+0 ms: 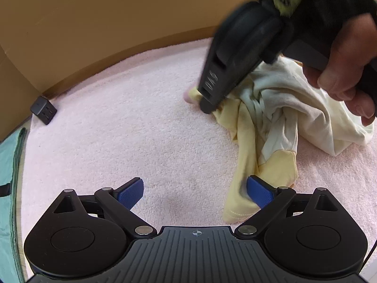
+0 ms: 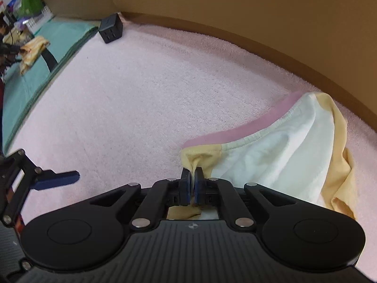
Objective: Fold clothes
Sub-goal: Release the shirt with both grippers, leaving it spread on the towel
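Garment (image 2: 271,155) in cream and yellow with a pink waistband (image 2: 235,129) lies rumpled on the pink towel (image 2: 153,89) covering the worktop, near the brown cardboard wall (image 2: 259,11). The right tongs (image 2: 192,176) are pinched tight on a small fold of yellow cloth right at the end of the waistband, the blue pads almost meeting with only the fabric between them. The left tongs (image 1: 195,192) stand wide and hold nothing; 1 blue pad (image 1: 259,191) just brushes the yellow hem of a trailing leg (image 1: 242,188).

To do this step well, I would say the right side should keep its pinch firm and draw the waistband corner out slowly, so the bunched cloth opens flat rather than dragging in a heap. The left needs a matching hold on the far waistband corner or that hem before any fold is tried; closing on 1 layer only would help.

From the left wrist view you see the crumpled bulk of the garment, the person's hand (image 1: 344,70) on the right tool and the loose leg. The right wrist view alone shows the pinch itself, the pink band, a folded green cloth (image 2: 47,54) and yellow items beyond it. A small black charger block (image 2: 110,30) shows in both.
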{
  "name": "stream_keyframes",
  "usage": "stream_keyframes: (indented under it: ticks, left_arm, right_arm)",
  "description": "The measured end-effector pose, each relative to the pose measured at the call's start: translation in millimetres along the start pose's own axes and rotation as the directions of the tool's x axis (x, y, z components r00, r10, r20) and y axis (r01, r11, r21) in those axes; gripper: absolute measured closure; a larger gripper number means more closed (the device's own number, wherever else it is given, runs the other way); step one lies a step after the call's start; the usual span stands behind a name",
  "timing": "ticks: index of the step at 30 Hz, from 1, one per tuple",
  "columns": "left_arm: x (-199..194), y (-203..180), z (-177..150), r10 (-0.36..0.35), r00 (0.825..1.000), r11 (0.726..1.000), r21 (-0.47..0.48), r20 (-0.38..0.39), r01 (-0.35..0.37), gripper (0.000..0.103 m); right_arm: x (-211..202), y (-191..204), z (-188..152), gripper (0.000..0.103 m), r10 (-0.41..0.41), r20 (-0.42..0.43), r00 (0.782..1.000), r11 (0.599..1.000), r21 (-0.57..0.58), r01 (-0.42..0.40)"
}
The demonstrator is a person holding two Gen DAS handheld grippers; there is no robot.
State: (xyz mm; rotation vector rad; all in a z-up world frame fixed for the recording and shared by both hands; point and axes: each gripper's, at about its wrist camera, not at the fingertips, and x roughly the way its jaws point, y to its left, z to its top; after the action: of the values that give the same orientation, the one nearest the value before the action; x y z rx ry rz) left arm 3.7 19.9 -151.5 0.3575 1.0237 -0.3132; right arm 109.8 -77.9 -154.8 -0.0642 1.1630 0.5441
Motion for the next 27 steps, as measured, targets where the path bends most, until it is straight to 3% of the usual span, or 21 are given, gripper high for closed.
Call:
stream_keyframes:
  ticks: [7,12,15,17,18,19,20,27]
  left_arm:
    - [0.7,0.9,-0.3,0.001,1.0,1.0,0.002,-0.008,-0.001,0.004]
    - [0.6,2.4,-2.5,0.003,1.0,1.0,-0.001,-0.02,-0.003,0.004]
    - [0.4,3.8,-4.9,0.005,1.0,1.0,-0.004,-0.025,-0.005,0.004]
    - [-1.1,1.3,-5.7,0.005,1.0,1.0,-0.006,-0.029,-0.005,0.004]
    - [-1.3,0.4,-3.5,0.005,1.0,1.0,-0.008,-0.03,-0.005,0.004]
    - [-1.5,-0.4,-1.4,0.005,0.999,1.0,-0.01,-0.031,-0.006,0.004]
    - [-1.9,0.6,-1.5,0.004,0.999,1.0,-0.014,-0.032,-0.004,0.004]
    - [-0.3,9.9,0.0,0.013,1.0,0.999,-0.045,-0.024,-0.014,0.004]
  right_arm:
    - [-10.1,-0.8,27.4,0.099,0.066,0.112,0.992,0.992,0.097,-0.077]
    - [-11.4,-6.5,54.0,0.099,0.024,0.241,0.97,0.983,0.171,-0.067]
    - [-9.3,-9.2,65.4,0.098,-0.002,0.271,0.963,0.981,0.189,-0.051]
    - [-6.7,-10.9,71.1,0.089,-0.024,0.274,0.961,0.98,0.195,-0.031]
    - [-3.8,-12.5,70.9,0.059,-0.039,0.257,0.966,0.98,0.197,-0.013]
    - [-1.3,-14.9,69.1,0.041,-0.046,0.235,0.971,0.979,0.202,-0.003]
    - [-1.2,-17.9,64.6,0.03,-0.047,0.226,0.973,0.977,0.211,-0.002]
    - [-45.0,-34.0,-11.3,0.037,-0.093,0.292,0.952,0.968,0.25,0.018]
